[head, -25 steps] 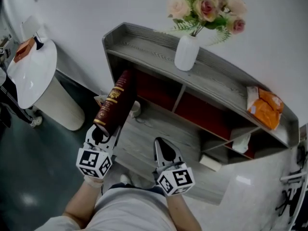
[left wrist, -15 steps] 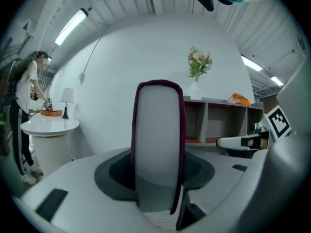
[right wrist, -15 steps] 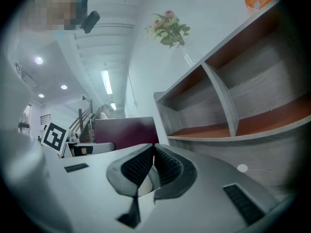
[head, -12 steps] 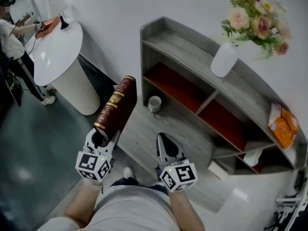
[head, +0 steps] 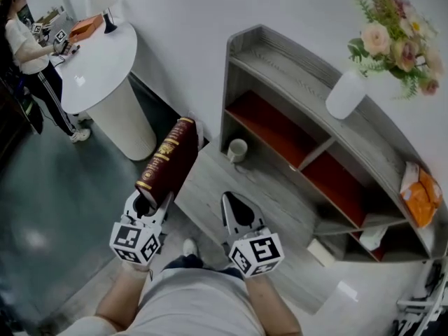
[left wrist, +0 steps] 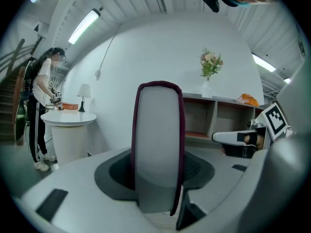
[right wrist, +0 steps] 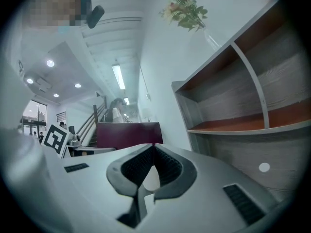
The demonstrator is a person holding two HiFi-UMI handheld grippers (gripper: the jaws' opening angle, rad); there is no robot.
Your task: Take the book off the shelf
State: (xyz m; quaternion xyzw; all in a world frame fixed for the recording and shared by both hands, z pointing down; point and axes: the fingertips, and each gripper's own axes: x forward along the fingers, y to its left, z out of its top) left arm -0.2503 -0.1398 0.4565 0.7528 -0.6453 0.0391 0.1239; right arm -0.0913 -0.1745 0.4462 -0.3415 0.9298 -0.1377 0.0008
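A thick maroon book point(head: 168, 162) with gold print stands up out of my left gripper point(head: 148, 203), which is shut on its lower end. The book is clear of the grey shelf unit point(head: 294, 75) and hangs to its left, above the floor. In the left gripper view its pale page edge point(left wrist: 156, 144) fills the space between the jaws. My right gripper point(head: 236, 215) is shut with nothing in it, low in front of the shelf. From the right gripper view the book point(right wrist: 127, 135) shows as a maroon slab to the left.
The shelf has red-backed compartments point(head: 269, 128); a white cup point(head: 237, 150) stands on its low front ledge. A white vase of flowers point(head: 348, 93) and an orange packet point(head: 420, 198) sit on top. A round white table point(head: 105, 82) with a lamp stands at left, a person point(head: 28, 54) beside it.
The view has swung left, so the shelf sits further right and the white table and person have come into view. The book stays held in my left gripper, its top tilted slightly lower.
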